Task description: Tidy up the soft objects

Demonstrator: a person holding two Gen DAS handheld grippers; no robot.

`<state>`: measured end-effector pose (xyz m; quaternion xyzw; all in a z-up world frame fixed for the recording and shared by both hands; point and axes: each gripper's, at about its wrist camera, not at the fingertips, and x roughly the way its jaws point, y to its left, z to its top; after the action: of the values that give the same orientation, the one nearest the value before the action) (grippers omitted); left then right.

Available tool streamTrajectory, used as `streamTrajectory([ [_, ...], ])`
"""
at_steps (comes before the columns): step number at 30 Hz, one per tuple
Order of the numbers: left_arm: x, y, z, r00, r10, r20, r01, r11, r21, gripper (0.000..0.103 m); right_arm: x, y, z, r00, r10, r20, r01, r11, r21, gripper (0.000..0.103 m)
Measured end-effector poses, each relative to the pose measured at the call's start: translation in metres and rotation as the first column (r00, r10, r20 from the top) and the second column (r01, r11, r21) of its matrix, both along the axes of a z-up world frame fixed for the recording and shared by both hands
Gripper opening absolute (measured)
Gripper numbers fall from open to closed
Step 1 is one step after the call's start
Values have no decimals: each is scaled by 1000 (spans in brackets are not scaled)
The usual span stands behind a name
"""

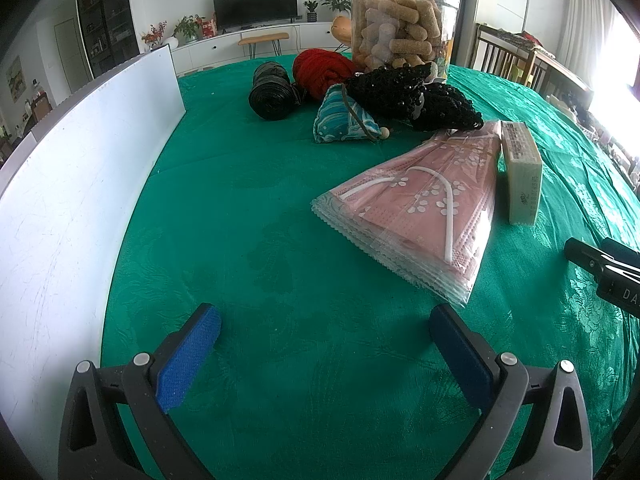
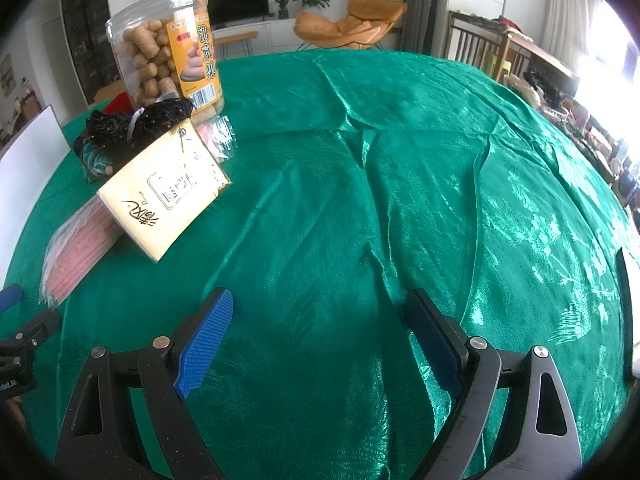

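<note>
Two grippers are over a green tablecloth [image 1: 280,240], each with its jaws spread wide apart and nothing between the blue pads.

Left gripper [image 1: 324,332]: positioned at 6 o'clock in the left wrist view, over bare cloth. A white board [image 1: 80,184] stands upright along the table edge from 8 to 10 o'clock.

Right gripper [image 2: 316,320]: positioned at 6 o'clock in the right wrist view, over wrinkled bare cloth. Part of it also appears at 3 o'clock in the left wrist view.

Soft objects, left wrist view:
- Stack of pink face masks [image 1: 420,208] in clear wrappers, lying flat at 2 o'clock, just ahead of the left gripper's right finger.
- Beige tissue pack [image 1: 522,176], standing on edge, touching the right side of the mask stack.
- Teal patterned pouch [image 1: 344,118] at 12 o'clock, beyond the masks.
- Black beaded item [image 1: 412,94], touching the pouch at its right.
- Red yarn ball [image 1: 320,68], behind the pouch.
- Black roll [image 1: 270,90], beside the yarn at 11 o'clock.

A clear plastic jar [image 1: 404,20] of tan snack sticks stands upright behind the beaded item.

In the right wrist view, the whole group sits at 10 to 11 o'clock, well apart from the right gripper.
</note>
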<state>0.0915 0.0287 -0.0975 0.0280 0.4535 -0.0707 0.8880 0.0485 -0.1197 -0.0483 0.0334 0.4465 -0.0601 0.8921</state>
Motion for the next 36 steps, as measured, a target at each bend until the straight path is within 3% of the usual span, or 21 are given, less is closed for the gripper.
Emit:
streamTrajectory([
  [11,0,0,0,1000,0,0,0,1000,0,103,0,1,-1,1000,-2,0,2,1000,1,90],
  [17,-1,0,0,1000,-7,-5,7,1000,0,103,4,-1,-2,1000,-2,-6,2,1000,9,96],
  [20,2,-6,6,993,-103,-64,101,994,-33,103,5,-1,-2,1000,-2,-6,2,1000,9,96],
  [24,18,-21,32,982,-189,-25,188,982,-31,103,5,-1,-2,1000,-2,-6,2,1000,8,96],
  [26,37,-35,32,966,-247,-72,245,969,-37,103,5,-1,-2,1000,-2,-5,2,1000,9,96],
  [31,84,-73,11,919,-362,-159,376,924,71,102,5,-1,-3,1000,-2,-5,2,1000,8,96],
  [34,95,-77,11,912,-376,-163,387,921,39,88,5,-1,-3,1000,-2,-5,3,1000,7,96],
  [36,93,-74,16,918,-368,-145,375,927,23,57,5,-1,-3,1000,-3,-6,3,1000,7,96],
])
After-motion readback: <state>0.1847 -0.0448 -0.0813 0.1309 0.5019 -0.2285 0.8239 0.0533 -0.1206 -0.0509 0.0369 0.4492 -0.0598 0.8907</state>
